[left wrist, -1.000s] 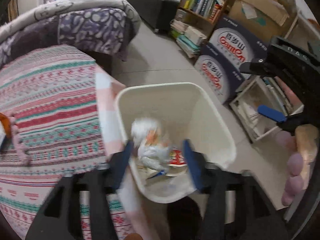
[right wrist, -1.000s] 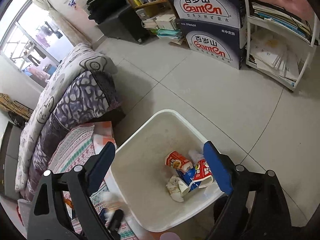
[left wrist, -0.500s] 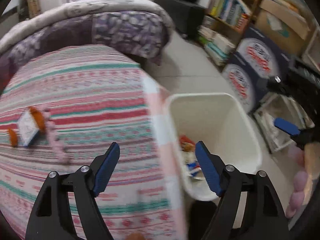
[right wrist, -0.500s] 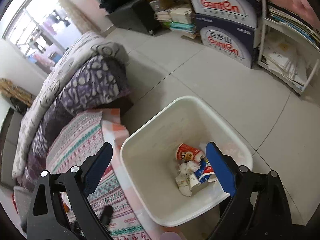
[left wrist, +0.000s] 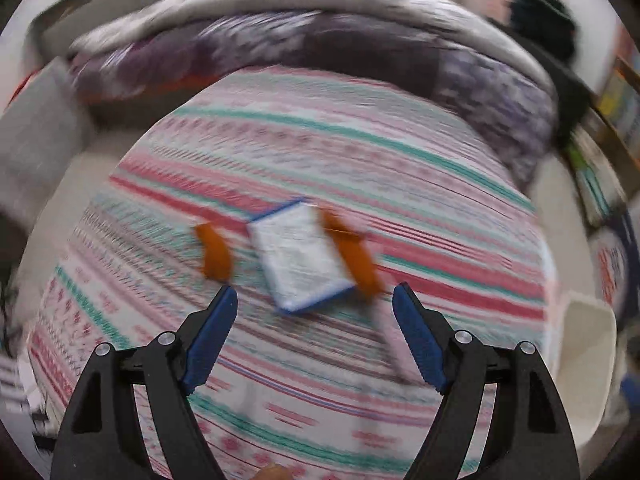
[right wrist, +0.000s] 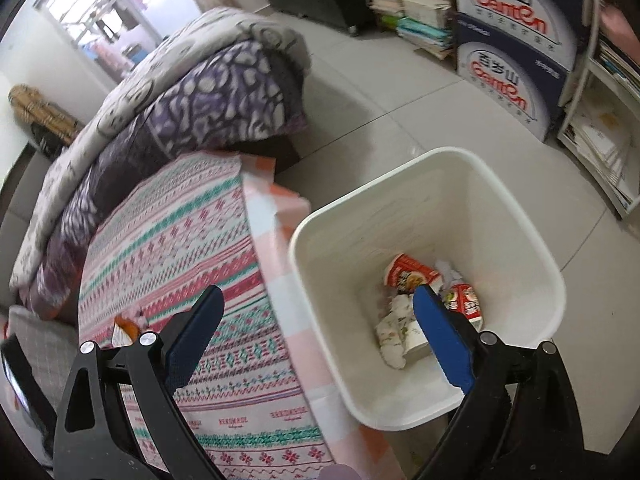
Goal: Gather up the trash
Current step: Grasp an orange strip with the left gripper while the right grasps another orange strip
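My left gripper (left wrist: 314,318) is open and empty above the striped cloth (left wrist: 400,168). Just ahead of it lies a white packet with blue edges (left wrist: 300,258), with an orange scrap (left wrist: 214,254) on its left and another orange scrap (left wrist: 352,254) on its right. The view is blurred. My right gripper (right wrist: 316,316) is open and empty, over the near rim of the white bin (right wrist: 516,196). The bin holds a red cup (right wrist: 406,274), a red and white carton (right wrist: 468,304) and crumpled paper (right wrist: 394,332). An orange scrap (right wrist: 124,326) shows on the cloth (right wrist: 180,240) at the left.
The bin's edge shows at the right of the left wrist view (left wrist: 588,360). A purple patterned quilt (right wrist: 208,100) lies behind the cloth. Ganten boxes (right wrist: 516,64), stacked books (right wrist: 420,16) and a white shelf (right wrist: 600,144) stand along the tiled floor (right wrist: 380,84).
My left gripper dropped the crumpled trash into the bin, then swung left from the bin to over the cloth, facing the white packet. My right gripper drifted slightly left over the bin's rim.
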Available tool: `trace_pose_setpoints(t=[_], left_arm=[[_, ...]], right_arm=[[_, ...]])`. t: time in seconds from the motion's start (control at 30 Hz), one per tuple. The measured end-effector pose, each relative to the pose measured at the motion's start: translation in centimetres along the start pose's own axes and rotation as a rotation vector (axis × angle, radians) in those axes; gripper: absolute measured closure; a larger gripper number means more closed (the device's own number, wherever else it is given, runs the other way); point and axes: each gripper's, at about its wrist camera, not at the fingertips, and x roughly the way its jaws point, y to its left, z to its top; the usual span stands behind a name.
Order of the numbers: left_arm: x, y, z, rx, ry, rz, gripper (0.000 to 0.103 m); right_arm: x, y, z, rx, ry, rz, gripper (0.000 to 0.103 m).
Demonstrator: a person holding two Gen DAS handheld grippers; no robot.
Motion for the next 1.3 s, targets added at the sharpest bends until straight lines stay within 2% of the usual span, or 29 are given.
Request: trace_pose_setpoints(t=[0.1,0.2,0.3,0.5,0.57,0.67,0.8,1.03,1.13,1.3], left_arm=[[1.8,3.5,1.4,-0.081,0.018,0.05,0.025],[3.6,5.8,2.6,-0.132,0.038,0.056,0.026],[5.5,7.3,3.5,-0.182,0.07,0.034,0.036],[8.8,9.1,3.0,-0.229,0.173,-0.015,0.066],[8.9,9.2,2.8,-0.21,0.162,-0.006,0.074],[8.3,9.8,2.6,-0.203,0.16,-0.043,0.082],[6.7,11.6,2.5,-0.245,0.141,-0.044,0.083],[3.0,14.2,2.9,-0.291,0.075,-0.058,0.083],[2.3,14.4,2.9,-0.309,0.079,-0.083,0.083],[2.2,14.5,2.8,-0.312,0.087,-0.089,0.083]], right_arm=[[0.6,1.3,-0.4,-0.029,0.014,0.003,0.012],[1.1,2.6,-0.8,-0.071,0.02,-0.004,0.012],[1.7,4.1,-1.3,-0.118,0.024,-0.016,0.012],[3.4,7.3,-2.7,-0.213,0.05,-0.022,0.012],[3.9,8.5,-3.2,-0.252,0.053,-0.019,0.012],[4.5,10.6,-4.1,-0.324,0.044,0.001,0.012],[5.5,14.3,-5.3,-0.451,0.04,0.046,0.014],[8.1,20.4,-6.9,-0.58,0.064,0.165,0.032],[9.0,22.9,-7.6,-0.622,0.071,0.204,0.033],[10.9,25.3,-8.3,-0.68,0.094,0.202,0.034]])
